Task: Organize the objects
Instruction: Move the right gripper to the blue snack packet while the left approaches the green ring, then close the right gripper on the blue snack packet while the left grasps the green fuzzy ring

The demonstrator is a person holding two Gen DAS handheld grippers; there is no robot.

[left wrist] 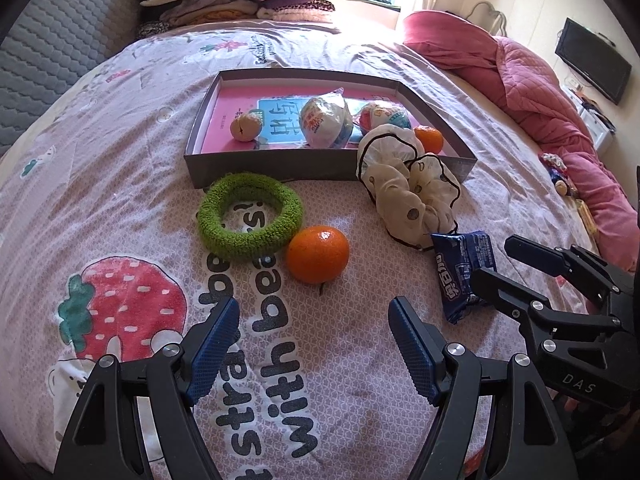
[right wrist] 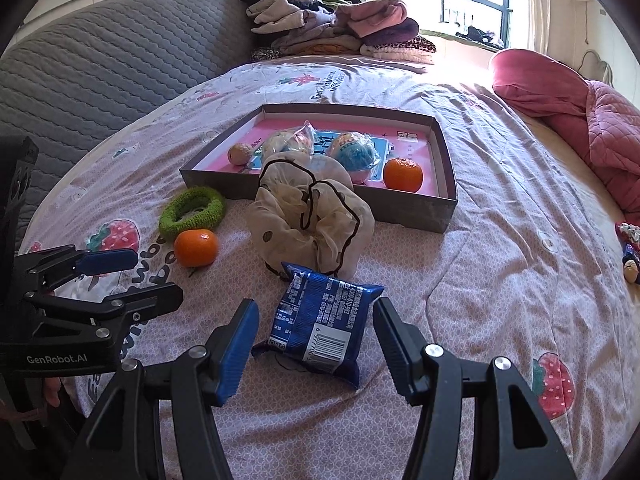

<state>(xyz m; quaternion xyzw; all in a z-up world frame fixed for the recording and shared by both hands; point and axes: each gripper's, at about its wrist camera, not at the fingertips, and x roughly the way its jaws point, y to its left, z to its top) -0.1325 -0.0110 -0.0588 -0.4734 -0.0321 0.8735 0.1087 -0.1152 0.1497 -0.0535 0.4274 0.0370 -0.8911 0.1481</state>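
Observation:
A blue snack packet [right wrist: 324, 324] lies on the bedsheet between the fingers of my right gripper [right wrist: 316, 322], which stands open; the pads do not press it. My left gripper [left wrist: 316, 328] is open too, empty, just short of a loose orange [left wrist: 318, 254]. A green hair ring [left wrist: 250, 216] touches that orange, and a white scrunchie [left wrist: 412, 192] leans on the grey box [left wrist: 332, 168]. Inside the box are a walnut [left wrist: 245, 127], two wrapped snacks [left wrist: 326, 120] and a second orange [left wrist: 429, 139]. In the other views I also see the right gripper [left wrist: 492, 260] and the left gripper [right wrist: 154, 276].
A pile of folded clothes [right wrist: 340, 28] sits at the far end of the bed. A red quilt [right wrist: 580, 120] runs along the right side, a grey padded mattress [right wrist: 100, 64] along the left. Small toys [right wrist: 630, 248] lie at the right edge.

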